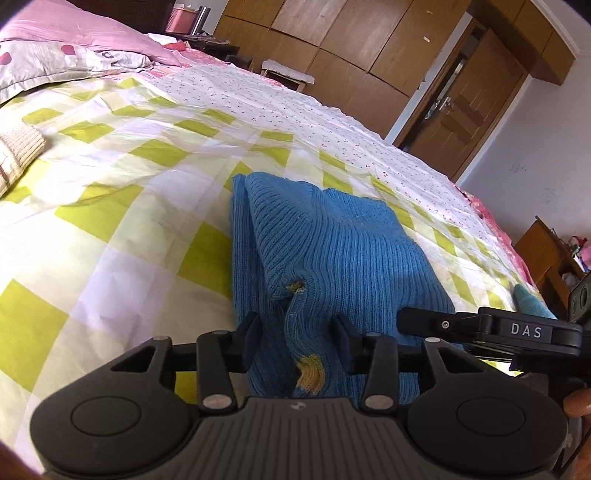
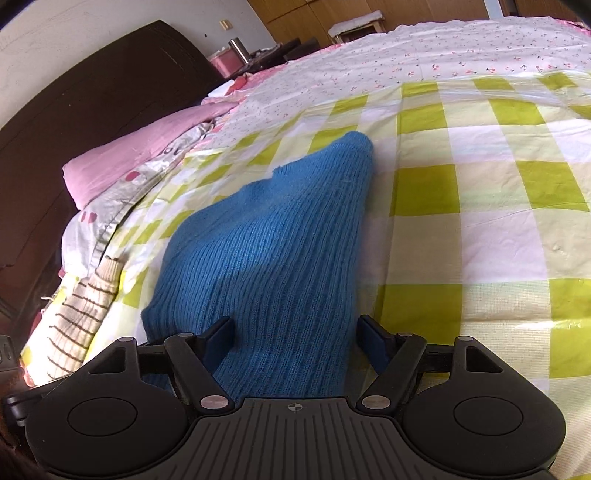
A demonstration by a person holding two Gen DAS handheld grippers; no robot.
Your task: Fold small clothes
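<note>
Nearest in the left wrist view: left gripper (image 1: 299, 338), black ridged plastic body with dark blue pads, jaws partly apart, a raised fold of blue ribbed-knit sweater (image 1: 332, 254) between them, pads close to the knit but not visibly pressing. Yellow knitted patch (image 1: 312, 373) on the fold just ahead of the body; small hole with yellow thread a little farther up. Just to the right, black arm of the other tool, lettered "DAS".

Nearest in the right wrist view: right gripper (image 2: 295, 338), same black build, jaws wide apart, straddling the near end of the blue ribbed-knit sweater (image 2: 273, 251), a clear gap at the right pad, nothing clamped.

Sweater folded into a thick, soft, roughly tapering bundle, vertical ribs running away from both cameras, lying on the bed (image 1: 122, 236) over a smooth, lightly creased sheet in lime-green and white checks.

Farther left, at the bed's edge: cream knit garment with brown stripes (image 2: 85, 306), ribbed cuff.

Beyond: white cloth printed with tiny red cherries (image 1: 295, 107), then pink pillow (image 1: 85, 33) against a dark wooden headboard (image 2: 92, 92).

Farthest: panelled wooden wardrobe (image 1: 332, 40) and door.
</note>
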